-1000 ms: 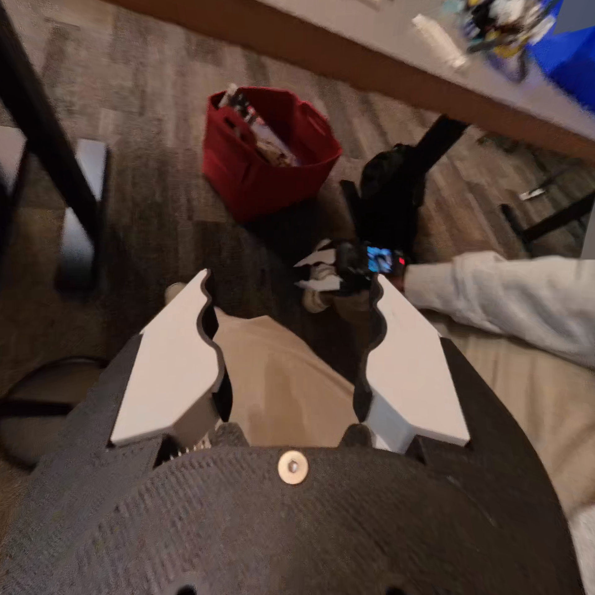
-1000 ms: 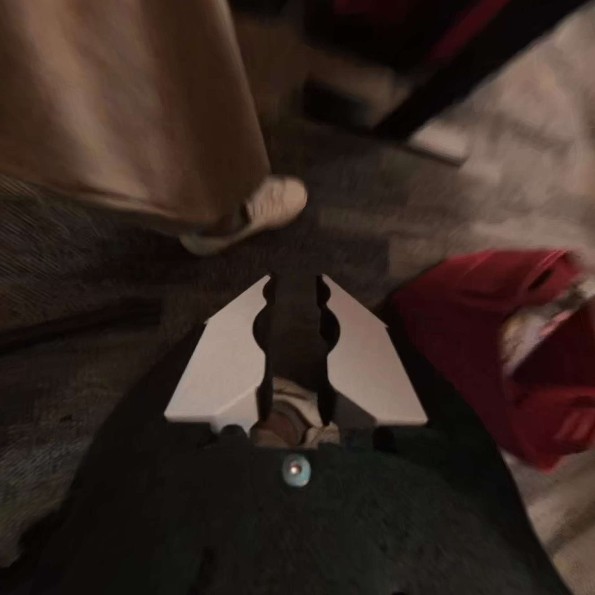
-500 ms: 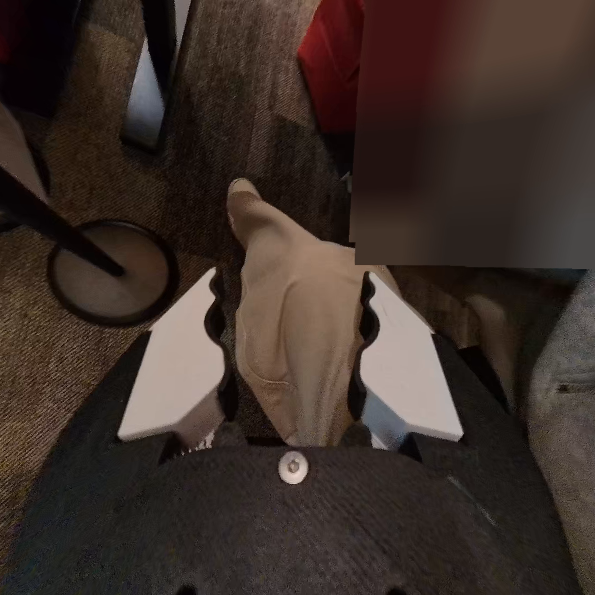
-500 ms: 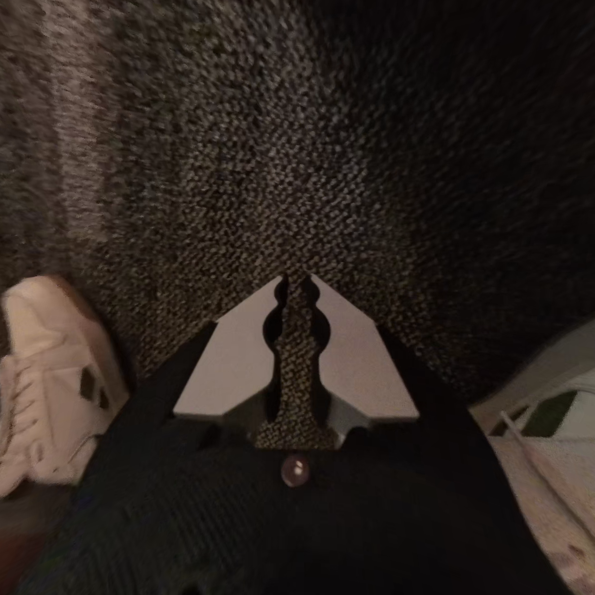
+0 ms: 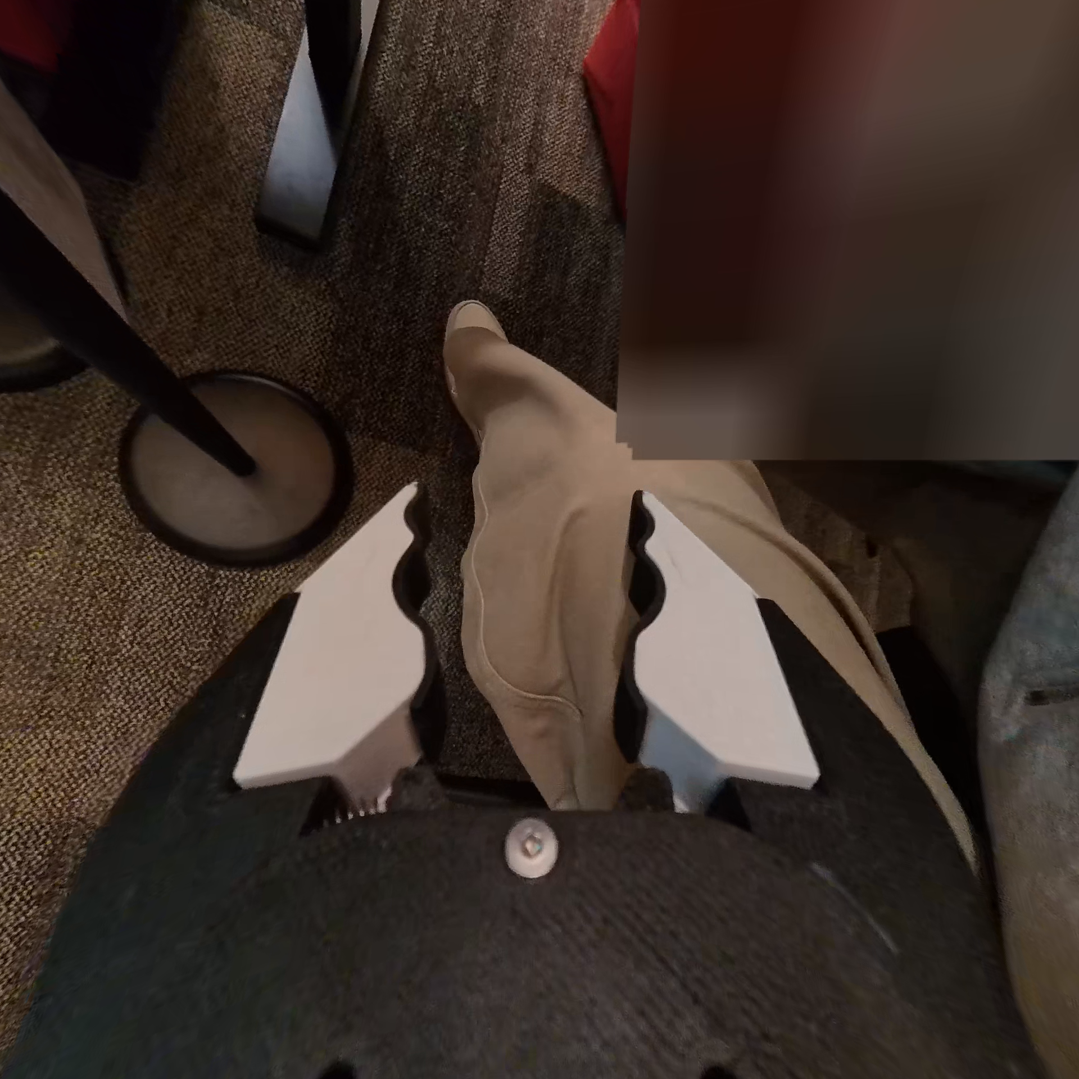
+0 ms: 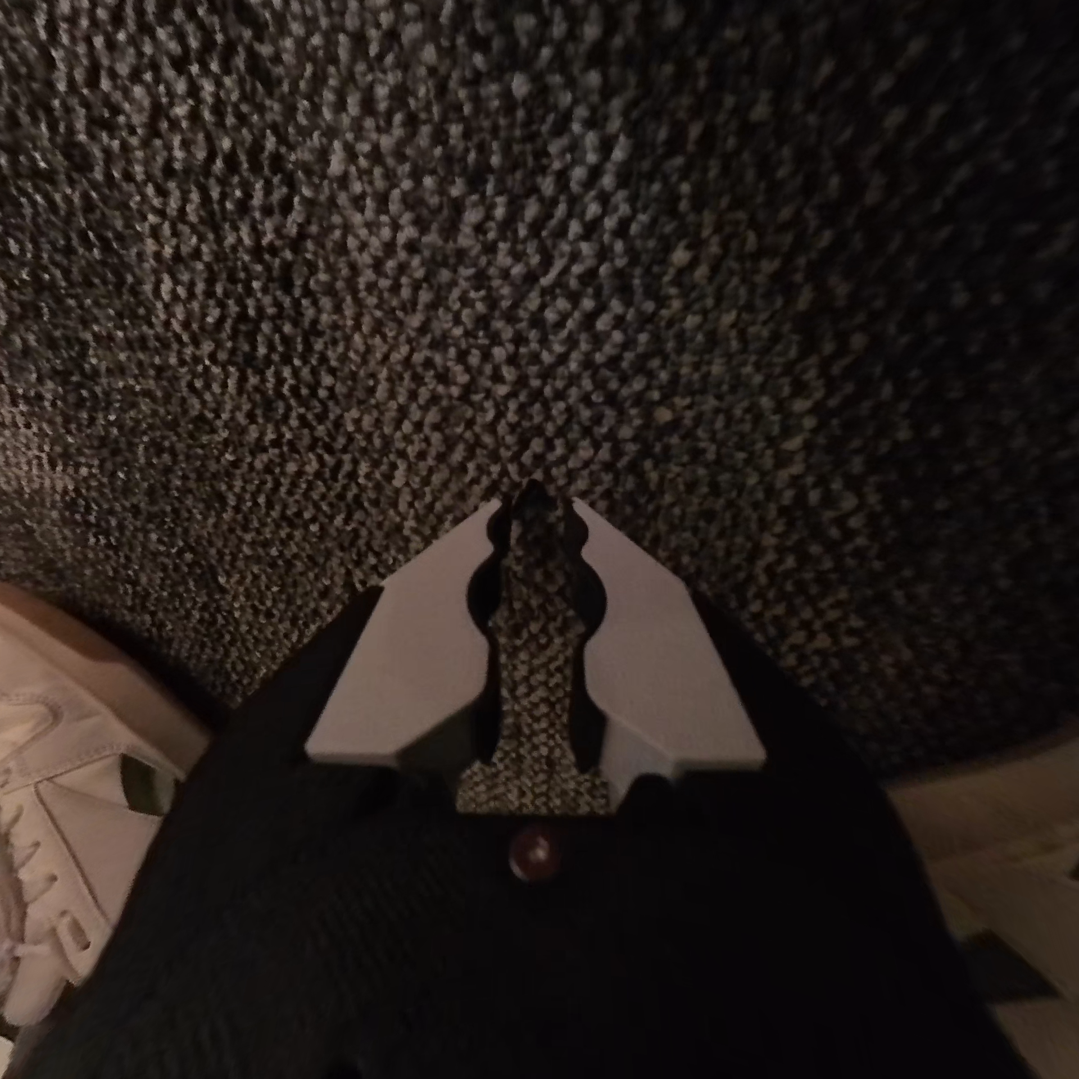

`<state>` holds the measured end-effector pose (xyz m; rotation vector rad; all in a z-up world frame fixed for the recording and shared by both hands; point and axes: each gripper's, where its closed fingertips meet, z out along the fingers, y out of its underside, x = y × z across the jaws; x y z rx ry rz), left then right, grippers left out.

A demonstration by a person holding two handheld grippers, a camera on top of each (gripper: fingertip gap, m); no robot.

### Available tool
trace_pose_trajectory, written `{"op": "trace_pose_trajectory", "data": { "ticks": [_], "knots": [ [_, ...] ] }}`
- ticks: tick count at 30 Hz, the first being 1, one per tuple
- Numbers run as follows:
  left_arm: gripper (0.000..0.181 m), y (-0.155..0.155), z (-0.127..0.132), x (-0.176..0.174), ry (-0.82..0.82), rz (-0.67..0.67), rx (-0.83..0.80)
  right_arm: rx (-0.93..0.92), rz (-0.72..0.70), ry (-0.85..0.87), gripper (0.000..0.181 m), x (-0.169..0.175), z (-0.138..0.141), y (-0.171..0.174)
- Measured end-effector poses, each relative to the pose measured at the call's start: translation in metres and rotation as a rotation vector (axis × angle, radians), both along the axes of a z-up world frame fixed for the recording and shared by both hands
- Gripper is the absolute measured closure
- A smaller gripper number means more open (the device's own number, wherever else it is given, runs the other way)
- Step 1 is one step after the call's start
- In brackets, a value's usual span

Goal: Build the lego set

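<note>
Lego set not in either view, so progress can't be judged. Left hand-held gripper (image 5: 528, 590) wide apart, empty, over trouser leg (image 5: 537, 595) and carpet (image 5: 146, 613). Right hand-held gripper (image 6: 536, 514) tips nearly together, nothing between, pointing at carpet beside shoe (image 6: 52, 829). Looks like no building underway.
</note>
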<state>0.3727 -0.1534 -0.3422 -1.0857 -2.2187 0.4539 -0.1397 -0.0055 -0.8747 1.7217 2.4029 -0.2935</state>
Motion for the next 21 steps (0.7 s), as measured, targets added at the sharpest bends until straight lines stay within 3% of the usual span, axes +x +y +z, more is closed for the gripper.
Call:
{"op": "trace_pose_trajectory", "data": {
  "ticks": [4,7,11,14,17,19,21],
  "knots": [
    [0.112,-0.002,-0.002,0.002,0.003,0.026,0.028,0.066,0.073,0.024,0.179,-0.001,-0.003,0.004],
    [0.113,-0.002,-0.002,0.002,-0.009,0.014,0.013,0.048,0.101,0.016,0.178,0.001,0.0,0.005],
    [0.113,0.004,0.008,-0.003,-0.014,-0.034,-0.024,0.006,0.211,0.038,0.178,0.008,0.034,0.008],
    [0.113,0.009,0.036,-0.016,0.065,-0.082,-0.082,-0.006,0.48,0.083,0.179,0.031,0.102,0.002],
    [0.113,0.022,0.074,-0.032,0.189,-0.142,-0.112,0.032,0.926,0.171,0.179,0.073,0.191,-0.003],
    [0.113,0.038,0.095,-0.036,0.249,-0.202,-0.098,0.091,1.202,0.401,0.18,0.088,0.269,-0.011],
    [0.113,0.05,0.113,-0.037,0.28,-0.232,-0.148,-0.024,1.271,0.521,0.18,0.13,0.351,-0.026]
  ]
}}
